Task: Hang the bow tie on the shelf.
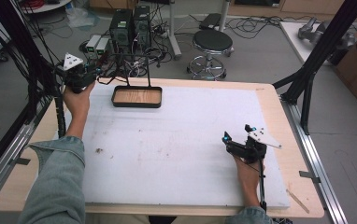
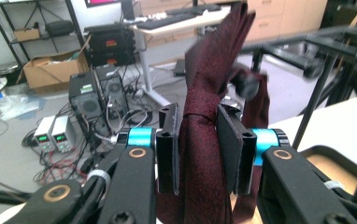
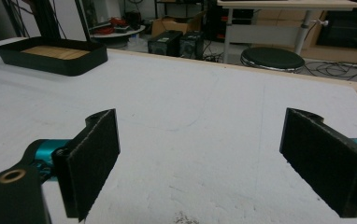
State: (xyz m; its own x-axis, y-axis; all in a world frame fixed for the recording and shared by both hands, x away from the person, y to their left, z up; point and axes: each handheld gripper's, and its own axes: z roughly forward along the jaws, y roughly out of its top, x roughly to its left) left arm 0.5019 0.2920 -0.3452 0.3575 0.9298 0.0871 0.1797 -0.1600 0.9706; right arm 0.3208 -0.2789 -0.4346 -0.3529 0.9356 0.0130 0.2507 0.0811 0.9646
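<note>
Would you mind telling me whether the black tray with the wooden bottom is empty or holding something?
Empty. The black rectangular tray shows bare wood across its bottom in the high view, and the right gripper view shows the same; the dark red necktie sits between the left gripper's fingers instead.

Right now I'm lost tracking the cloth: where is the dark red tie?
The dark red tie is clamped between the left gripper's jaws in the left gripper view, held up off the table's far left edge, just left of the black tray.

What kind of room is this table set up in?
Probably a lab or workshop, not a home. Computer towers and bench power supplies sit on the floor among tangled cables, a work stool stands behind the table, and cardboard boxes and shelving line the walls.
</note>
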